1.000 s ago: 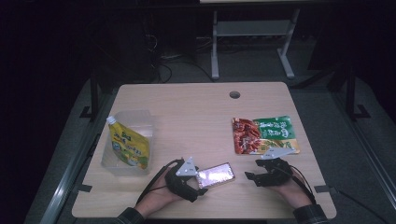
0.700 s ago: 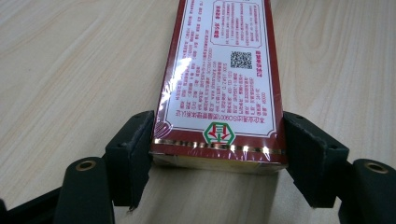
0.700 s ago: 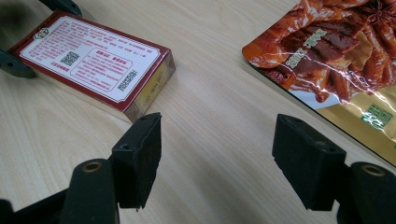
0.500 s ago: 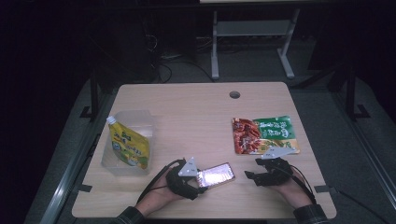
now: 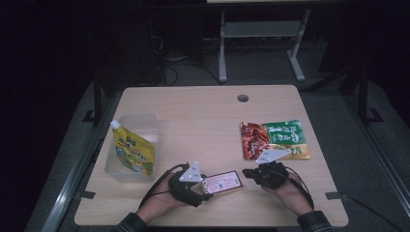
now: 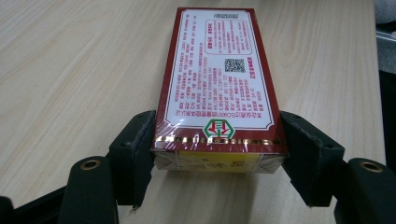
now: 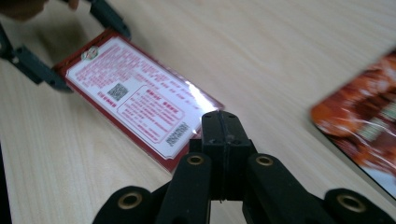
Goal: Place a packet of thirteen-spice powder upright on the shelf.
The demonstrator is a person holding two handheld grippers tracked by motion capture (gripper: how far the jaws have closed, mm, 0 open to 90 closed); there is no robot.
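Observation:
A flat red box (image 6: 215, 74) with a white printed label and a QR code lies near the table's front edge, also seen as the red box (image 5: 223, 182) between both hands. My left gripper (image 6: 217, 140) is shut on its near end, one jaw on each long side. My right gripper (image 7: 223, 128) is shut with its jaws pressed together, nothing between them, right beside the far end of the red box (image 7: 140, 95). In the high view the left gripper (image 5: 207, 185) and the right gripper (image 5: 247, 172) face each other across the box.
A yellow spouted pouch (image 5: 131, 151) leans in a clear plastic container (image 5: 140, 126) at the left. A red and green snack packet (image 5: 273, 139) lies flat at the right, also visible as the packet (image 7: 364, 126). A cable hole (image 5: 242, 98) sits near the table's far edge.

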